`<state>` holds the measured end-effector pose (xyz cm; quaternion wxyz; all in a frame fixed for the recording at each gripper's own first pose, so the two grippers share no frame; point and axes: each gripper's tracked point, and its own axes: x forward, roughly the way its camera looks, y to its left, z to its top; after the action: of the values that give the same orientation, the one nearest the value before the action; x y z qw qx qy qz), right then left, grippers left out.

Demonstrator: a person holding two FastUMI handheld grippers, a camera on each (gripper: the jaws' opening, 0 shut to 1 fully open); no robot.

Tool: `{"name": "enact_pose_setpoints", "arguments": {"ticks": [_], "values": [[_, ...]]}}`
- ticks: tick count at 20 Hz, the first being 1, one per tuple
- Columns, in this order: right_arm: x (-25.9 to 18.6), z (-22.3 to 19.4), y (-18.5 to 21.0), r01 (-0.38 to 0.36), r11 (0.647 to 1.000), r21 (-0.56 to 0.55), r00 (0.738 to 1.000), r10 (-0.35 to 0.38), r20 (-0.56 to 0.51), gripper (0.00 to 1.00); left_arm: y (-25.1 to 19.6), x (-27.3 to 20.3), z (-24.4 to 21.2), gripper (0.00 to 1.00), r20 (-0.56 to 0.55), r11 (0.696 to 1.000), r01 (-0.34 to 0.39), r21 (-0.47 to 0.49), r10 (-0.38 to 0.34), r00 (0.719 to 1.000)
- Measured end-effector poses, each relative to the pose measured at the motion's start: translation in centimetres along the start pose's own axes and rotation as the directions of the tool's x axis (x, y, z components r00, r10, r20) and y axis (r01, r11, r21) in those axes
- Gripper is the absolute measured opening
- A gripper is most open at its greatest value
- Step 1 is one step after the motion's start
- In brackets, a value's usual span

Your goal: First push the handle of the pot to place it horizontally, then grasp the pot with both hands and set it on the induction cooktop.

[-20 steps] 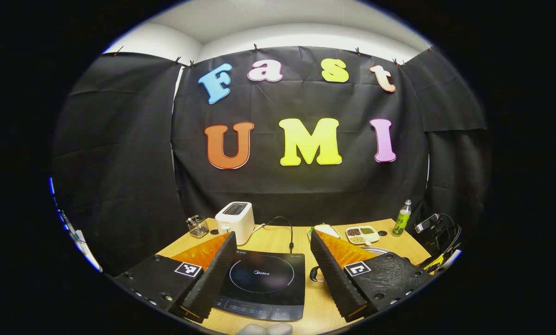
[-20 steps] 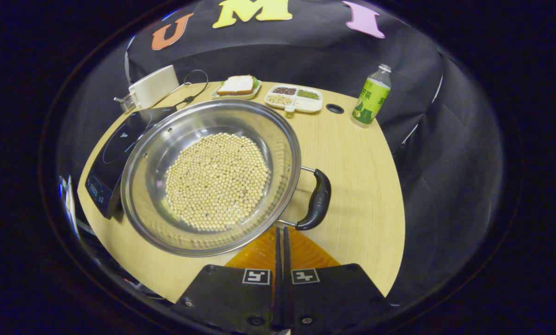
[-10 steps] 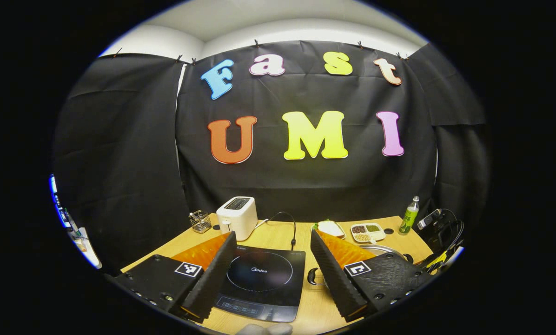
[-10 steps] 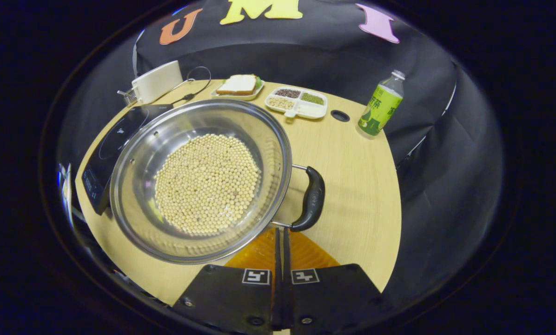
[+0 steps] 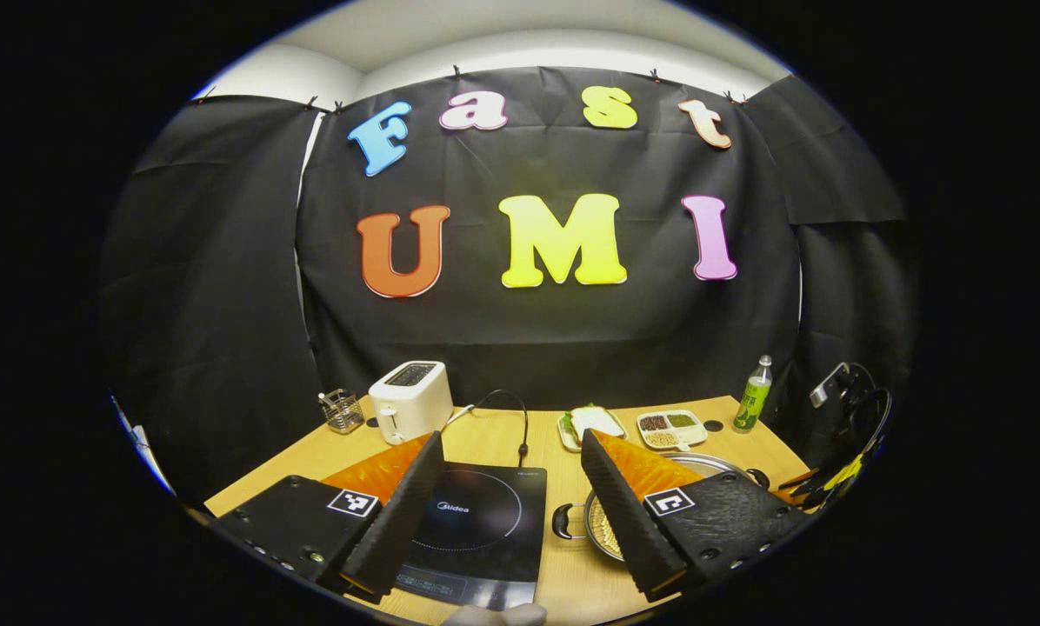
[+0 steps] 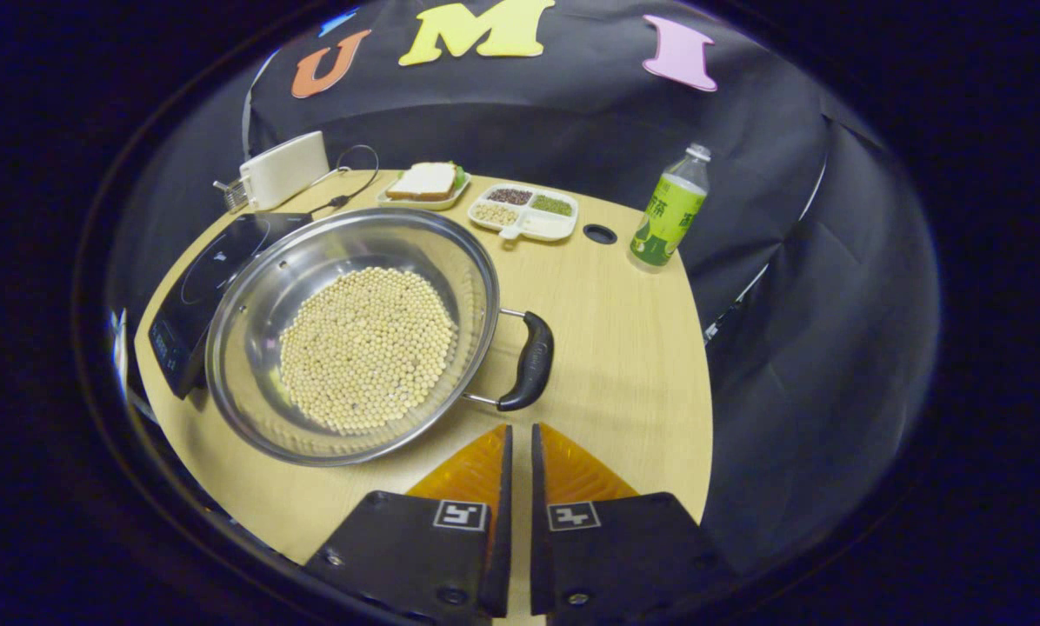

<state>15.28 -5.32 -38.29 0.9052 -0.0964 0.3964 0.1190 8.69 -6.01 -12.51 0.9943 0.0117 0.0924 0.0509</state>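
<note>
Pot: a wide steel pot (image 6: 350, 335) stands on the wooden surface (image 6: 633, 348), holding a layer of pale round beans (image 6: 363, 348). In the right gripper view it sits just right of the induction cooktop, its left rim overlapping the cooktop's near edge in the picture; whether they touch I cannot tell. In the left gripper view part of the pot (image 5: 603, 526) shows behind the left claw's right finger.

Right handle: the black handle (image 6: 529, 361) sticks out from the pot's right side on two metal rods, lying level above the surface.

Left handle: a black loop handle (image 5: 563, 520) shows in the left gripper view, between the cooktop and the pot.

Induction cooktop: a flat black cooktop (image 5: 481, 530) lies on the surface left of the pot, nothing standing on its ring; also seen in the right gripper view (image 6: 207, 287).

Left claw: the left claw (image 5: 511, 509) is spread wide, holding nothing, above the near edge of the surface, with the cooktop between its fingers.

Right claw: the right claw (image 6: 517, 452) is nearly closed, a narrow slit between its fingers, gripping nothing. It sits just near of the right handle and apart from it.

Far side: a white toaster (image 5: 411, 400), a small wire basket (image 5: 342, 410), a sandwich on a plate (image 6: 424, 181), a divided dish of grains (image 6: 524, 211) and a green bottle (image 6: 668, 213) stand along the far edge.
</note>
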Motion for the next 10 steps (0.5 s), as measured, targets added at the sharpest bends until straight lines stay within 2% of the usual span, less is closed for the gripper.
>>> {"name": "enact_pose_setpoints", "arguments": {"ticks": [1, 2, 4, 7, 8, 10], "values": [[-0.5, 0.2, -0.6, 0.019, 1.0, -0.006, 1.0, -0.019, 0.017, 0.31, -0.4, 0.5, -0.5, 0.95, -0.005, 1.0, 0.016, 0.0, -0.016, 1.0], [-1.0, 0.5, -1.2, 0.04, 0.999, -0.005, 0.999, -0.04, 0.033, 0.42, -0.9, 1.1, -1.1, 0.95, -0.017, 1.0, 0.031, -0.001, -0.031, 0.999], [-2.0, 1.6, -1.3, 0.042, 0.999, 0.021, 0.997, -0.044, 0.071, 0.82, -1.6, 2.2, -2.7, 0.95, -0.045, 0.999, 0.051, 0.01, -0.051, 0.998], [-2.5, 3.0, -1.5, 0.048, 0.996, 0.071, 0.992, -0.056, 0.116, 0.89, -2.8, 3.7, -5.3, 0.95, -0.097, 0.996, 0.087, 0.018, -0.085, 0.992], [-2.7, 3.6, -1.3, 0.038, 0.995, 0.089, 0.99, -0.049, 0.129, 0.86, -3.3, 4.2, -6.0, 0.96, -0.115, 0.995, 0.095, 0.014, -0.093, 0.989], [-2.5, 4.3, -0.9, 0.021, 0.993, 0.114, 0.989, -0.038, 0.142, 0.86, -4.2, 5.2, -8.3, 0.95, -0.157, 0.993, 0.12, 0.01, -0.117, 0.981]]}}
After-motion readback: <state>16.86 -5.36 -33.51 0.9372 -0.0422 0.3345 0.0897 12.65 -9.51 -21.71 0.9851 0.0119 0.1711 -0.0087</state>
